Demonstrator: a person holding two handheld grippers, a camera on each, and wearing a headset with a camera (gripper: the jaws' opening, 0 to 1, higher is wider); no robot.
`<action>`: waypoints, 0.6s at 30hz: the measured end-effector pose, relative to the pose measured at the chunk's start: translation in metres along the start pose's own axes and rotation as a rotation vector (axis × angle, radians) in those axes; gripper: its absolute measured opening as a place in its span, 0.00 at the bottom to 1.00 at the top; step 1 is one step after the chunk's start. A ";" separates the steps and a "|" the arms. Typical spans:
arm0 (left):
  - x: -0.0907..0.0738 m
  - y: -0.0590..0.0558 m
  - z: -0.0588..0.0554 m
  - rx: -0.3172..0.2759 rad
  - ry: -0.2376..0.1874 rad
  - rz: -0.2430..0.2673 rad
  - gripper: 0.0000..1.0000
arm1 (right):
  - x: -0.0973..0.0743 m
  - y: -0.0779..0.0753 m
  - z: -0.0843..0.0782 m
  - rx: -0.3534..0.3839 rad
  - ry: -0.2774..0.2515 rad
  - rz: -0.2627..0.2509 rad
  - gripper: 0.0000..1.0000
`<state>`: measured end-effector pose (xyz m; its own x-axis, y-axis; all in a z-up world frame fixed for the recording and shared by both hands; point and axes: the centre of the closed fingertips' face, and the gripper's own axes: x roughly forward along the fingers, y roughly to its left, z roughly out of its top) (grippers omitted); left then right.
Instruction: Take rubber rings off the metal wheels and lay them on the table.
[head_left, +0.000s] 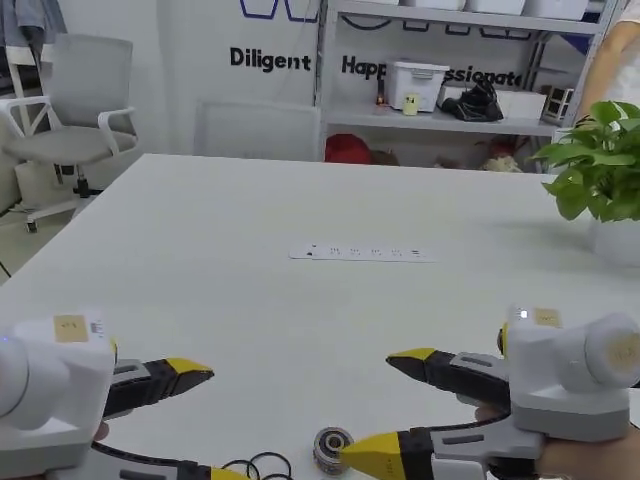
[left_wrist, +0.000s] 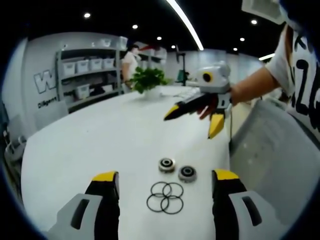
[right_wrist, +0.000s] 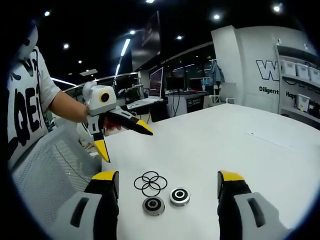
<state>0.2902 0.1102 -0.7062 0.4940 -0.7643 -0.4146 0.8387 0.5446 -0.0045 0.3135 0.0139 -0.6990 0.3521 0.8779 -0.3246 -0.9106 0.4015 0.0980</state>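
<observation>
Two small metal wheels (left_wrist: 166, 164) (left_wrist: 187, 173) lie side by side near the table's front edge, and several thin black rubber rings (left_wrist: 166, 196) lie overlapped just beside them. In the right gripper view the wheels (right_wrist: 153, 205) (right_wrist: 179, 195) sit ahead of the rings (right_wrist: 150, 182). One wheel (head_left: 332, 445) and the rings (head_left: 262, 466) appear in the head view. My left gripper (head_left: 210, 425) (left_wrist: 165, 176) is open and holds nothing, left of the parts. My right gripper (head_left: 372, 408) (right_wrist: 167, 176) is open too, to their right. Each faces the other (left_wrist: 200, 112) (right_wrist: 122, 132).
A white paper strip (head_left: 362, 252) lies mid-table. A potted plant (head_left: 598, 165) stands at the far right edge. Beyond the white table (head_left: 200, 250) are an office chair (head_left: 75, 110) and shelves (head_left: 450, 100) with boxes. A mesh chair (right_wrist: 45, 175) sits at the near edge.
</observation>
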 end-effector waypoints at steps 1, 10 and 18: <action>0.000 0.000 0.000 0.000 0.000 0.000 0.77 | -0.001 0.000 0.000 -0.001 0.000 -0.001 0.78; -0.002 -0.002 0.001 0.004 0.000 -0.004 0.79 | -0.013 -0.002 -0.005 -0.007 0.008 -0.016 0.80; -0.005 -0.003 -0.002 0.014 0.011 -0.005 0.80 | -0.023 -0.002 -0.010 -0.015 0.016 -0.028 0.82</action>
<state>0.2850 0.1137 -0.7058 0.4874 -0.7630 -0.4246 0.8443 0.5358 0.0064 0.3056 -0.0095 -0.7015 0.3743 0.8618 -0.3423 -0.9034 0.4221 0.0749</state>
